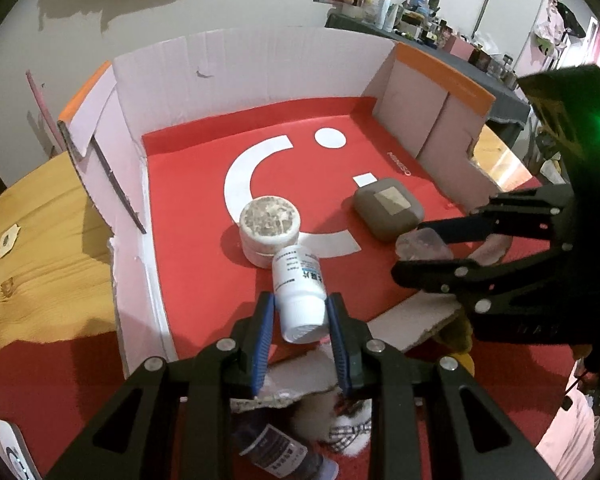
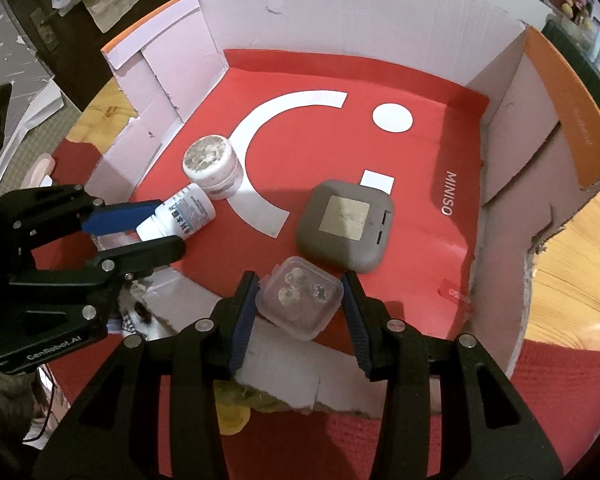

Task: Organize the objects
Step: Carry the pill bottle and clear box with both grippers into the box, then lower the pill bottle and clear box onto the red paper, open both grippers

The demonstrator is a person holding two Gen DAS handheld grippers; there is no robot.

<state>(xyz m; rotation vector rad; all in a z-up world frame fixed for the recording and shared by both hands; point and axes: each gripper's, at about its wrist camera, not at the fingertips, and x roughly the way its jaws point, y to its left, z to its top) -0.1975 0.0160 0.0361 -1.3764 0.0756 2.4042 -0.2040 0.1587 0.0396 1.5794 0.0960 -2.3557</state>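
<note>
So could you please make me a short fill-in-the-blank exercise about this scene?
1. The left gripper holds a white ____ by its cap end.
2. The clear plastic case lies between the fingers of the ____ gripper.
3. The box floor is ____ with white marks.

Missing words: bottle; right; red

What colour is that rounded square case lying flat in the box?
Grey-brown, with a paler tan square patch on top; the rounded square case shows best in the right wrist view.

A glossy white plastic bottle (image 1: 300,296), a clear plastic case (image 2: 300,304) and a matt grey pouch (image 2: 342,228) lie in a torn cardboard box (image 2: 340,12).
</note>
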